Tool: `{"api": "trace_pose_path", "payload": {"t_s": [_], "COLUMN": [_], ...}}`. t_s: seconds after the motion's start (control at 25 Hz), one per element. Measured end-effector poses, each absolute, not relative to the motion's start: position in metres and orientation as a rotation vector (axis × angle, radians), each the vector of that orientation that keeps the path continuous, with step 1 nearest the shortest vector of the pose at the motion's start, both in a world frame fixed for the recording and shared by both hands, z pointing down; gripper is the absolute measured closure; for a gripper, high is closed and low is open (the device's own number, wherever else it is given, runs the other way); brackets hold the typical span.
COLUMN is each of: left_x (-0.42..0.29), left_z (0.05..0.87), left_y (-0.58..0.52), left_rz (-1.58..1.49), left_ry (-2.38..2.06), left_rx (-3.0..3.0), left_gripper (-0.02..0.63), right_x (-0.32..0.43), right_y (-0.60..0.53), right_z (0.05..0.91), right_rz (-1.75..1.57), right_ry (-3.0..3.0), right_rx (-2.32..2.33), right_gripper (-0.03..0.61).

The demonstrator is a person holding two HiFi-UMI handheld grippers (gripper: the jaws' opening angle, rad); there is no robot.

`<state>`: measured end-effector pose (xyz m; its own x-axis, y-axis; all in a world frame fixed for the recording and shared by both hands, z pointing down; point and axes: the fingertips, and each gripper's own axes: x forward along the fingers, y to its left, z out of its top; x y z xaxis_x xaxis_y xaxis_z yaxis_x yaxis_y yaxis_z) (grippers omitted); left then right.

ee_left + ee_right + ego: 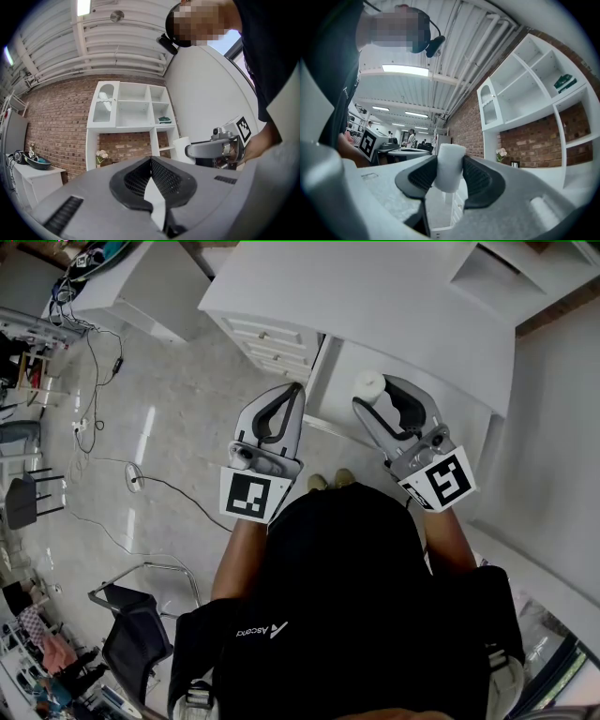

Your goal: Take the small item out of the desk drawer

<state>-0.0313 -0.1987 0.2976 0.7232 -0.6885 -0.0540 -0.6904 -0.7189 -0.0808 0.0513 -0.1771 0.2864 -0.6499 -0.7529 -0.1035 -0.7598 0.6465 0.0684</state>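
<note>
A small white cylinder [368, 383] is clamped between the pads of my right gripper [373, 397], held up in the air in front of the white desk [375, 296]. In the right gripper view the same white cylinder [450, 168] stands upright between the two dark pads of that gripper [450, 180]. My left gripper [296, 390] is beside it at the left, jaws touching at the tip with nothing in them. In the left gripper view its own jaws meet at the left gripper's tip [151, 161], and the right gripper [213, 150] with the cylinder [182, 143] shows at the right.
A white drawer unit with knobs [267, 338] sits under the desk's left end. Cables [141, 479] trail over the grey floor at the left, and a black chair [136, 634] stands near the bottom left. A white shelf unit [131, 112] stands against a brick wall.
</note>
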Motion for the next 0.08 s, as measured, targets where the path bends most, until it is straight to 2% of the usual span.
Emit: {"api": "trace_pose_path", "payload": {"t_s": [0.08], "left_x": [-0.0315], "left_z": [0.2977], "left_y": [-0.1995], "left_rz": [0.032], "left_ry": [1.133], "left_rx": [-2.827], "left_gripper": [0.615], "right_x": [0.0515], "right_y": [-0.1779], "right_z": [0.2874], "right_rz": [0.16], "right_ry": [2.794], "right_rx": [-1.286], "right_gripper": [0.405]}}
